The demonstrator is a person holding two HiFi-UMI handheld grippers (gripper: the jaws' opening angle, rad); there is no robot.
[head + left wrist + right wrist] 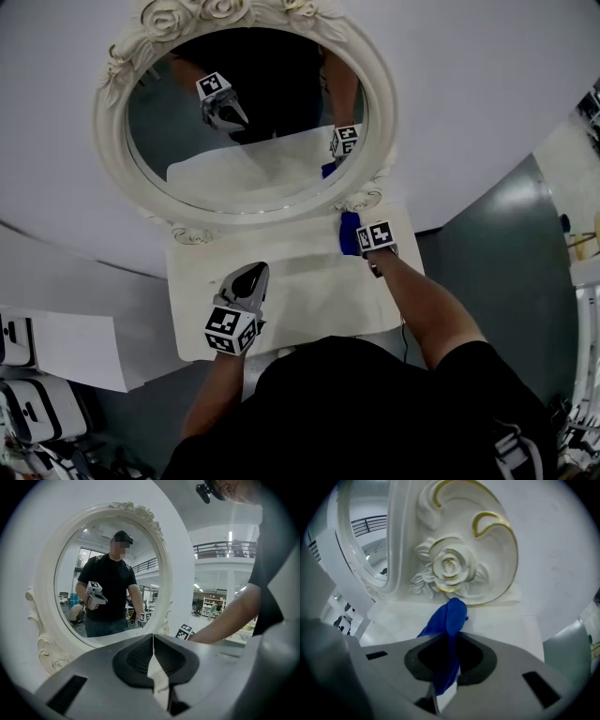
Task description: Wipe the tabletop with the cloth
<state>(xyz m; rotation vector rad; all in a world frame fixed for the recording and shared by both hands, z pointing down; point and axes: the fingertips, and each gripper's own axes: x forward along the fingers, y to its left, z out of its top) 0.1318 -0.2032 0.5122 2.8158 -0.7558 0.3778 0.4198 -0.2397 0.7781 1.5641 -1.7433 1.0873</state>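
The right hand-held gripper (362, 240) is clamped on a blue cloth (349, 232) at the far right of the white surface (309, 291), just beside the foot of the mirror (178, 131). In the right gripper view, the cloth (449, 616) runs up out of the closed jaws of the right hand-held gripper (449, 660). Its bunched end lies on the surface (501, 620) below a carved rose (449, 569) with gilt edges on the mirror's frame (506, 550); whether it touches the frame cannot be told. The left hand-held gripper (253, 275) hangs over the near left part of the surface, well apart from the cloth, with its tips towards the mirror. In the left gripper view, the jaws of the left hand-held gripper (153, 653) are pressed together with nothing between them. Beyond them the oval mirror (70, 573) stands upright in its ornate white frame and reflects a person in a dark shirt holding a gripper. The person's bare right forearm (422, 300) reaches forward over the right edge of the surface. Behind the mirror is a plain pale wall (469, 84).
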